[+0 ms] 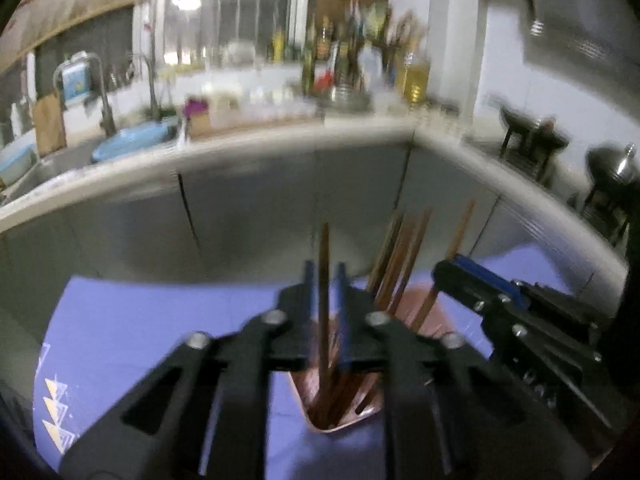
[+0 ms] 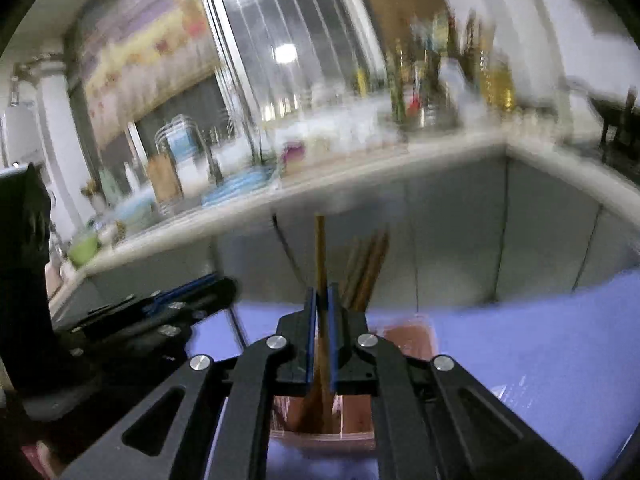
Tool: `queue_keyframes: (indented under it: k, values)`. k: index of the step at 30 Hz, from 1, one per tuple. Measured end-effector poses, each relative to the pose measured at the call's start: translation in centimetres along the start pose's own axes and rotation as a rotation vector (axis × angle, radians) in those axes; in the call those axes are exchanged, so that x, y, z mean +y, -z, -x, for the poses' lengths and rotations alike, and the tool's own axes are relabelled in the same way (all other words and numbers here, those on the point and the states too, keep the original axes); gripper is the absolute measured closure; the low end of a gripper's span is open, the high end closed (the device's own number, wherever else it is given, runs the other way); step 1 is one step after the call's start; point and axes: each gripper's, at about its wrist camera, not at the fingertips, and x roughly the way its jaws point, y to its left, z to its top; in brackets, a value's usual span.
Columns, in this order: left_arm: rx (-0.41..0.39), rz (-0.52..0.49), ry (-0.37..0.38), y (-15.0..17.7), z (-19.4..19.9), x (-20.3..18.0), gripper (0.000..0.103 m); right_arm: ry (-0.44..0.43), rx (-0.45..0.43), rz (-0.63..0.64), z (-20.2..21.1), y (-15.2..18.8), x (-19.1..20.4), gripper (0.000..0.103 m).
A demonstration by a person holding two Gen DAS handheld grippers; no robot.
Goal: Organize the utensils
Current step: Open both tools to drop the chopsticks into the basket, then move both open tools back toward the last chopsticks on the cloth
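Each gripper, left (image 1: 325, 280) and right (image 2: 322, 300), has its jaws clenched on an upright chopstick (image 1: 323, 280) whose lower end sits below them in the pink holder (image 1: 340, 420); each should lower straight, then release.

In your left wrist view the holder (image 1: 340, 412) sits on the mat (image 1: 140, 328) at lower centre, chopsticks (image 1: 400, 260) standing in it. The counter (image 1: 240, 148) runs across behind, with the sink (image 1: 128, 144) at upper left and bottles (image 1: 348, 52) at upper centre. Your other tool enters from the right edge.
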Motion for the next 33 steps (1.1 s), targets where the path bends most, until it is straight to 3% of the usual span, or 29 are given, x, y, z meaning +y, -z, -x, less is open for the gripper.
queue_keyframes:
  k: [1, 3, 5, 6, 9, 10, 11, 13, 15, 17, 19, 23, 28, 31, 33]
  values:
    - [0.030, -0.004, -0.030, 0.5, -0.9, -0.2, 0.072, -0.006, 0.046, -0.020, -0.9, 0.3, -0.3, 0.096]
    - [0.023, 0.018, -0.038, 1.4, -0.7, 0.1, 0.072, -0.018, 0.099, -0.049, -1.4, 0.7, -0.9, 0.096]
    - [-0.010, 0.045, -0.040, 1.6, 0.7, 0.7, 0.071, -0.025, 0.055, -0.049, 0.1, 0.9, -0.9, 0.092]
    - [-0.041, 0.065, -0.043, 1.7, 2.0, 1.2, 0.065, -0.031, 0.028, -0.043, 1.0, 1.0, -0.9, 0.090]
    - [-0.116, 0.108, -0.062, 2.7, 5.4, 2.4, 0.059, -0.041, -0.045, -0.032, 4.7, 2.1, -0.5, 0.060]
    - [-0.135, 0.117, -0.064, 3.5, 6.8, 2.6, 0.059, -0.047, -0.073, -0.031, 6.1, 2.8, -0.5, 0.044]
    - [-0.146, 0.124, -0.063, 4.5, 7.8, 2.8, 0.059, -0.052, -0.098, -0.031, 7.3, 3.6, -0.5, 0.038]
    - [-0.140, 0.131, -0.058, 7.2, 9.3, 2.8, 0.059, -0.039, -0.100, -0.006, 9.5, 6.7, -0.6, 0.039]
    - [-0.098, 0.128, -0.045, 10.5, 9.7, 2.6, 0.059, 0.000, -0.032, 0.041, 10.3, 11.4, -0.5, 0.055]
    - [-0.022, 0.123, -0.037, 13.6, 9.0, 2.2, 0.059, 0.040, 0.080, 0.062, 9.9, 16.0, -0.5, 0.083]
    - [0.069, 0.113, -0.022, 17.4, 8.1, 1.5, 0.059, 0.055, 0.170, 0.052, 9.8, 20.6, -0.6, 0.088]
    - [0.183, 0.100, 0.015, 21.6, 6.7, -0.2, 0.059, 0.082, 0.249, 0.091, 10.0, 25.0, 0.6, 0.090]
    - [0.252, 0.032, 0.028, 23.0, 5.7, -2.6, 0.059, 0.040, 0.324, 0.088, 9.5, 27.6, 1.5, 0.090]
    - [0.266, 0.017, 0.031, 23.2, 5.4, -3.5, 0.059, 0.147, 0.319, 0.148, 9.6, 27.6, 1.7, 0.090]
    - [0.268, 0.008, 0.030, 23.4, 5.3, -4.1, 0.059, 0.183, 0.302, 0.117, 9.9, 27.5, 0.7, 0.092]
